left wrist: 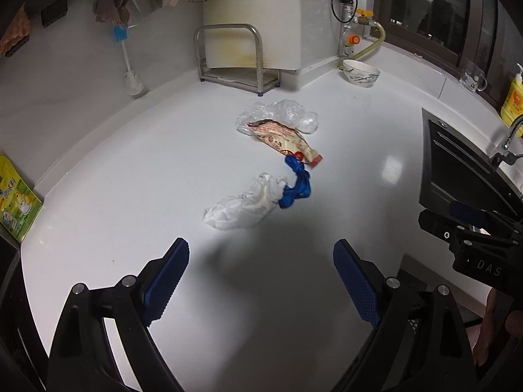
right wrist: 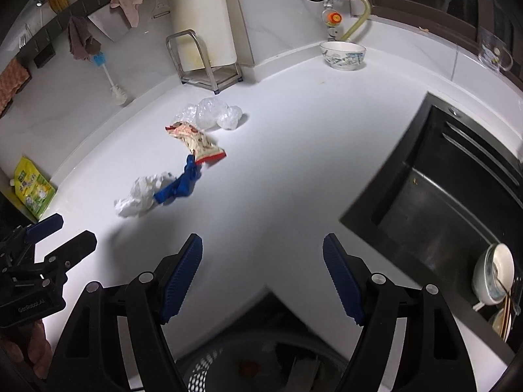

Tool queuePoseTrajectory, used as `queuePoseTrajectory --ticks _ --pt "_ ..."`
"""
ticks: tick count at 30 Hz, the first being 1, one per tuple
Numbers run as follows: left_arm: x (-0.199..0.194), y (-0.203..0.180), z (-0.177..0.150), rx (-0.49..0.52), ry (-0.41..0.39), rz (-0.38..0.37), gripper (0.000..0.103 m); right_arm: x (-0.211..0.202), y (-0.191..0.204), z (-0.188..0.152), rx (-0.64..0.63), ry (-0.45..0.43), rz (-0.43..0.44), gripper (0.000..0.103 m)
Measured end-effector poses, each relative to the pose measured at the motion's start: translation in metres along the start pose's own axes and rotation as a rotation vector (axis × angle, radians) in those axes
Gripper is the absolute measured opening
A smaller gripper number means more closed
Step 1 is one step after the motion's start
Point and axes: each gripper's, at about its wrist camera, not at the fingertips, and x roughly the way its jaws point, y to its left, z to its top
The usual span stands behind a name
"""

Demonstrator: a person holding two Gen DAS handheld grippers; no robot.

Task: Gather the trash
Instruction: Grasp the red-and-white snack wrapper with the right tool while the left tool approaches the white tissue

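A white kitchen counter [left wrist: 130, 170] runs between a tiled back wall and a black sink [right wrist: 441, 189]. Both the left gripper [left wrist: 261, 281] and the right gripper [right wrist: 261, 274] hover over its front edge, jaws apart and empty. Nothing appears collected yet: a crumpled white tissue [left wrist: 242, 207], a knotted blue plastic strip [left wrist: 295, 183], a printed red-and-beige snack wrapper [left wrist: 284, 138] and a clear crumpled plastic bag [left wrist: 281, 112] lie in a line toward the counter's back corner. A perforated waste bin [right wrist: 202, 369] shows dimly below the front edge.
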Motion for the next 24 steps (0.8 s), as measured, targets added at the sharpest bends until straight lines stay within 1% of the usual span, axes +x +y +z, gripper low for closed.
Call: queuePoseTrajectory --ticks 8,14,24 --pt "0.022 0.027 0.016 -0.02 0.001 -0.008 0.088 0.035 0.019 0.029 -0.027 0.004 -0.007 0.073" --pt "0.032 0.044 0.026 -0.023 0.0 -0.012 0.088 0.06 0.039 0.049 -0.062 -0.001 0.004 0.073" --pt "0.049 0.063 0.039 -0.018 0.005 -0.013 0.088 0.09 0.053 0.074 -0.076 -0.006 0.008 0.073"
